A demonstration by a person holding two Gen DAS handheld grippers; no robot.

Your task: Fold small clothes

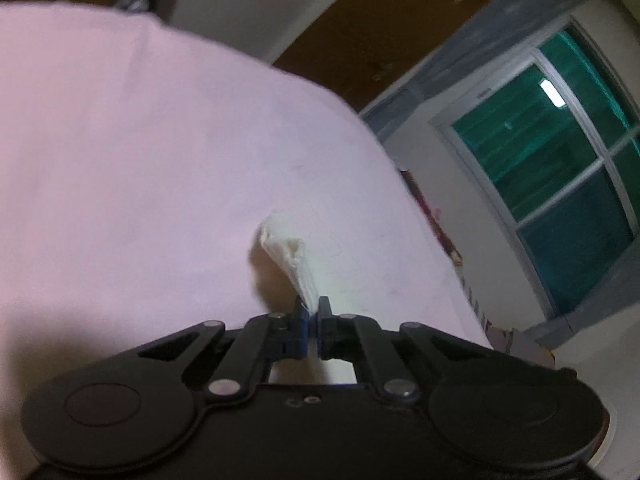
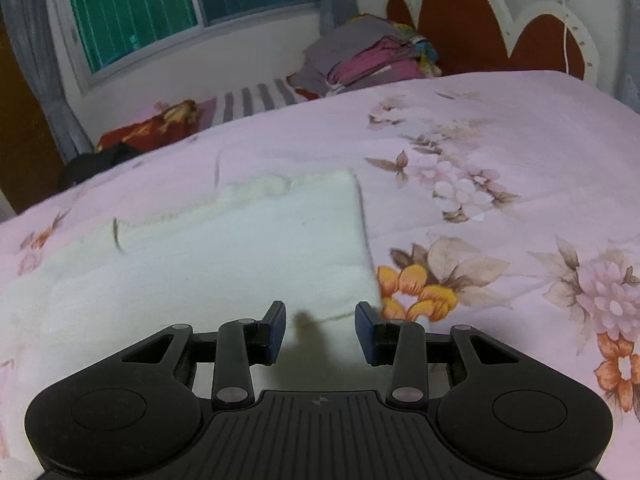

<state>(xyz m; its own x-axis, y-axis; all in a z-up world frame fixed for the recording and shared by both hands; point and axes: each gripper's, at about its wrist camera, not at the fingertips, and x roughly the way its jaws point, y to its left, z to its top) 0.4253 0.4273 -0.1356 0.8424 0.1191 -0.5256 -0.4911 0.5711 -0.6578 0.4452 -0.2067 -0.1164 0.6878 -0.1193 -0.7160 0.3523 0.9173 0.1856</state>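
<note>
**Operator:** State the condition of the left gripper [image 1: 311, 311].

**Inspector:** Its jaws were closed on a bunched fold of the white cloth [image 1: 289, 258]. The fabric rose from between the pads as a narrow, pleated strip and spread slightly at its far end. Behind it lay the pink bedsheet [image 1: 140, 152], plain in this view. The picture was motion-blurred.

**Operator:** And the right gripper [image 2: 321, 326]?

**Inspector:** Its jaws stood wide apart and held nothing. The near edge of the cloth [image 2: 208, 264] lay between and just ahead of the fingertips [image 2: 278, 320]. Whether the pads touched the fabric could not be determined.

**Operator:** Location of the garment?

**Inspector:** In the right wrist view it lay spread flat on the bedsheet [image 2: 500, 128], which carried a floral print of orange, pink and tan blossoms to the right of the cloth. The cloth's right edge ran straight; its far edge was uneven and fuzzy. Its near right corner lay just beside an orange flower [image 2: 416, 292].

**Operator:** Surroundings?

**Inspector:** A window [image 2: 168, 4] with a white frame and green panes stood beyond the bed, with grey curtains at its sides. A stack of folded fabrics [image 2: 360, 62], grey and magenta, lay near the red headboard [image 2: 464, 20]. A red patterned item [image 2: 156, 128] lay along the far edge of the bed.
</note>
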